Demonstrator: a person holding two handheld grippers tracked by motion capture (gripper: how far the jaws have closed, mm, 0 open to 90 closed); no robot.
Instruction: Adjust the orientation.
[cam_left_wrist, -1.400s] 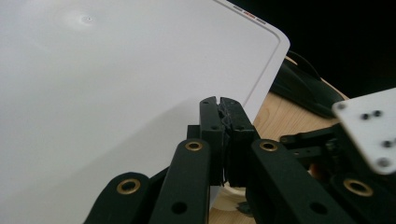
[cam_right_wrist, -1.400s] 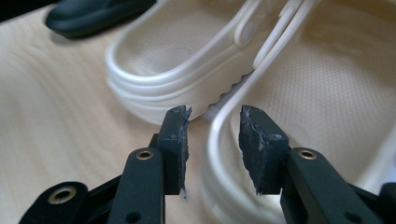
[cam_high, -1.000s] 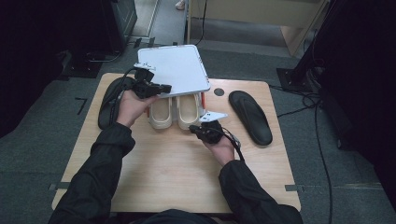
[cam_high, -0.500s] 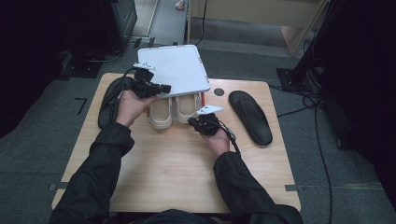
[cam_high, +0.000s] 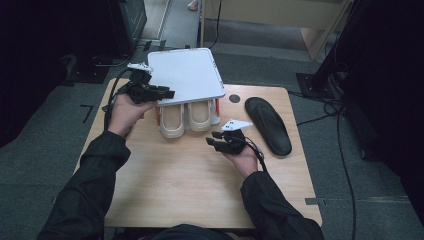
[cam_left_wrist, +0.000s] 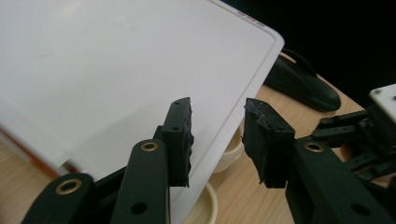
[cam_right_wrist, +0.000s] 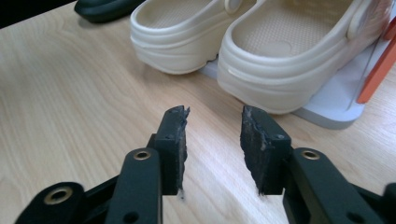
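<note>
On the counter, our tongs have just opened, empty, beside light, rubbery clogs; we'd grip the stiff heel rims.

The desk is pale wood grain, matt. The clogs are smooth cream rubbery plastic. The lid is smooth white plastic. The fingers have rough black pads.

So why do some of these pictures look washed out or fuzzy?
High view: the table is lit, its surroundings nearly black. Left gripper view: the white lid glares to a featureless blank, and the insole behind is soft. Right gripper view: the cream clogs are fairly sharp, while the nearest gripper parts at the bottom edge blur.
</note>
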